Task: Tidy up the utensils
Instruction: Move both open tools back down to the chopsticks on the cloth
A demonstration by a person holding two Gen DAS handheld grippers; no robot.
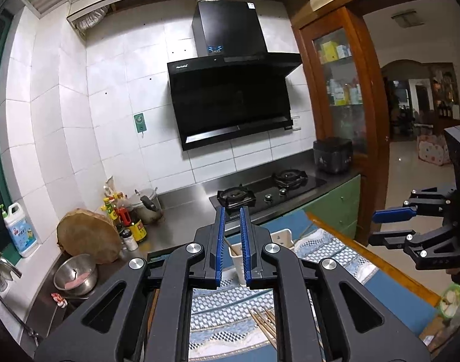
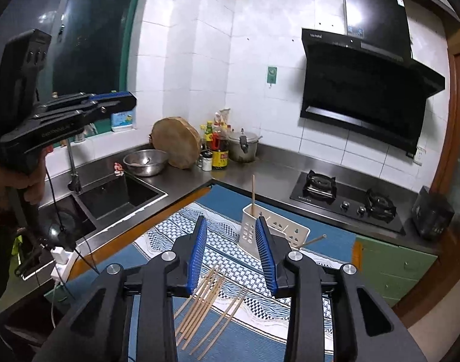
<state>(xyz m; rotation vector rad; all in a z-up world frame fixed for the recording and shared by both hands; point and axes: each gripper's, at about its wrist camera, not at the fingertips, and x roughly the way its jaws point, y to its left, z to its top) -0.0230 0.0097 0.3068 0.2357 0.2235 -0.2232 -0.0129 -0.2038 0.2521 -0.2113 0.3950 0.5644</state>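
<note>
1. Wooden chopsticks (image 2: pixel 205 304) are lying loose on the blue patterned cloth (image 2: pixel 248 328) covering the desk, near the white holder (image 2: pixel 275 230).
2. One stick (image 2: pixel 253 193) is standing upright in that holder.
3. Left claw (image 1: pixel 232 241) is showing a narrow gap, pinching nothing.
4. Right claw (image 2: pixel 233 253) is standing spread, empty.

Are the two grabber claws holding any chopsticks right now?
No. The left gripper and the right gripper both have nothing between their fingers. The loose chopsticks lie on the cloth.
</note>
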